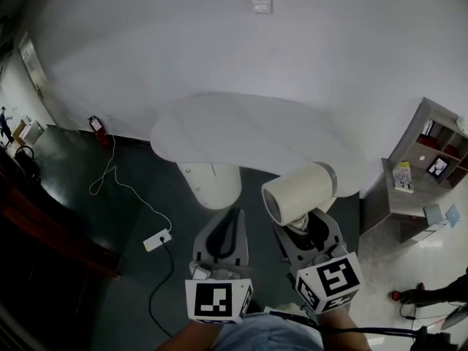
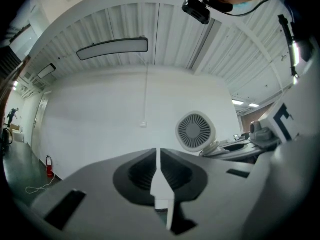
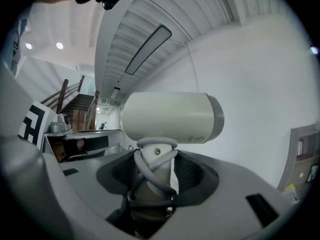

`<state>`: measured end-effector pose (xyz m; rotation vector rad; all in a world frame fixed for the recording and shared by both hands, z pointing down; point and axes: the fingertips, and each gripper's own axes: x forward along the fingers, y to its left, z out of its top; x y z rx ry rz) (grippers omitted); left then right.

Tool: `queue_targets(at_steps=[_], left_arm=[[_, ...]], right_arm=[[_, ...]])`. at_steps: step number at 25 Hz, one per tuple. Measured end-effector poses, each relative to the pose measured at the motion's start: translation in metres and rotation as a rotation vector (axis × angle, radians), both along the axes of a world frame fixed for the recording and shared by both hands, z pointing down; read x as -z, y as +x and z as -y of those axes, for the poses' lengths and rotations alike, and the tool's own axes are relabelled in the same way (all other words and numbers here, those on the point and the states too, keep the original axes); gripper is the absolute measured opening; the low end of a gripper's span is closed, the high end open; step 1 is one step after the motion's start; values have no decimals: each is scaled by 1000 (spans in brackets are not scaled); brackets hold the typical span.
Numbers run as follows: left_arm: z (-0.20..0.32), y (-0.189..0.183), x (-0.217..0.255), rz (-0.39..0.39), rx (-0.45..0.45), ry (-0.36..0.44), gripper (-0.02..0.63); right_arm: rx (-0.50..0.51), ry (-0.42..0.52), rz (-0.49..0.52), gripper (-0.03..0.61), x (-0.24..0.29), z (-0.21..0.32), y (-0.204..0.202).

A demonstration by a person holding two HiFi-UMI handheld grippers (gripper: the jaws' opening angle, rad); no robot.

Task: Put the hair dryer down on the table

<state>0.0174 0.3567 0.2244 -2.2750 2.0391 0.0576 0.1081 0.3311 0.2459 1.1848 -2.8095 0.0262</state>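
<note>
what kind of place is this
Probably an open office or lab hall rather than a home: a white round table standing alone, a red fire extinguisher on the floor, a cubby shelf with books, and a staircase beyond.

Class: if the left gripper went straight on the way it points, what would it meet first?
Probably the white wall; nothing shows between it and the left gripper. The hair dryer sits off to its right.

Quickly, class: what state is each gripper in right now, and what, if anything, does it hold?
Left gripper: closed, empty.
Right gripper: closed on the hair dryer.
</note>
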Motion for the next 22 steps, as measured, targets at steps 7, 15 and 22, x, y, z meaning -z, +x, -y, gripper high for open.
queue_targets(at_steps=[7,15,22], left_arm=[[45,-1,-21,-15,-26,-43,25],[137,0,-53,-15,-16,-134,25],[226,3,-54,8,7,-163,25]], right_arm=[[-21,-26,-19,219,-13,41,0],[-17,-129,-24,219,-52,134,2],[12,-162,-12,219,-58,224,4]])
